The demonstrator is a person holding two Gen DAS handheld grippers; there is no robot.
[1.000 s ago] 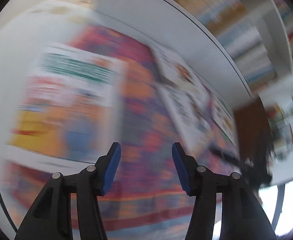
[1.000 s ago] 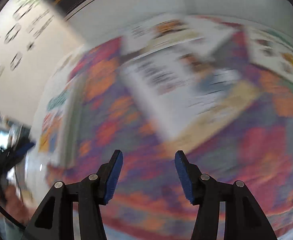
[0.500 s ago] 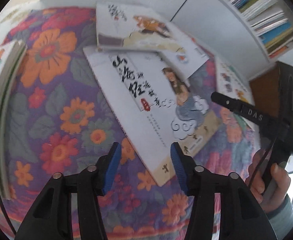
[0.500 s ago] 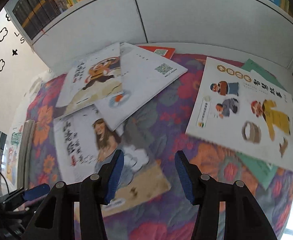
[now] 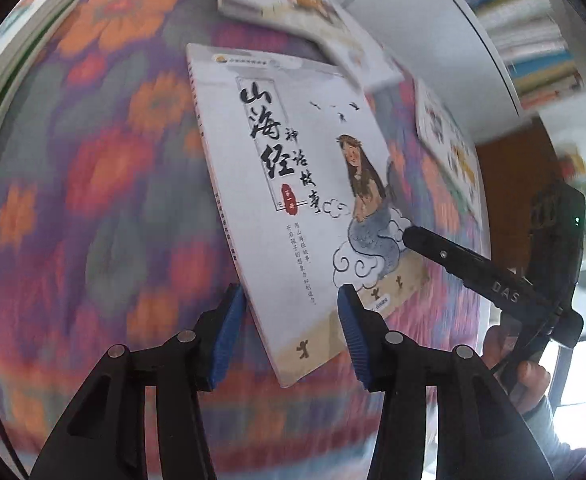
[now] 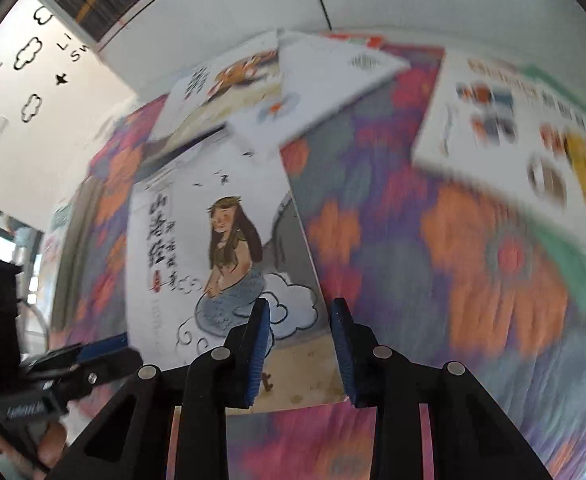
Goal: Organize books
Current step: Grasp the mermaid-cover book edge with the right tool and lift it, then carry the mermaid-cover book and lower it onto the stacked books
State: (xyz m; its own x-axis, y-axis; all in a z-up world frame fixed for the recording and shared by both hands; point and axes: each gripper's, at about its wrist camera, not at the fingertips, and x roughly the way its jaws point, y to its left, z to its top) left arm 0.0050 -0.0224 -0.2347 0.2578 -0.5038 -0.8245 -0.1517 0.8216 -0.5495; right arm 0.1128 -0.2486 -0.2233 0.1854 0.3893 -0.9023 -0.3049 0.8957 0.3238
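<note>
Two hand-held grippers, five loose books, one floral cloth.

Bright, even daylight, perhaps from the blown-out window at the right. Motion blur smears the floral cloth and outer books; fisheye bends edges.

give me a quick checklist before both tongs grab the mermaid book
1. Left tongs open: ok, blue pads apart.
2. Right tongs open: ok, pads apart.
3. White paperback with the mermaid drawing on its cover lined up with left tongs: ok, its near corner sits between the pads.
4. Same book lined up with right tongs: ok, its near right edge falls in the gap.
5. Book free of other books: not ok, the white book with the orange figure overlaps its far end.
6. Pads touching the flowered purple and orange cloth: cannot tell.
</note>
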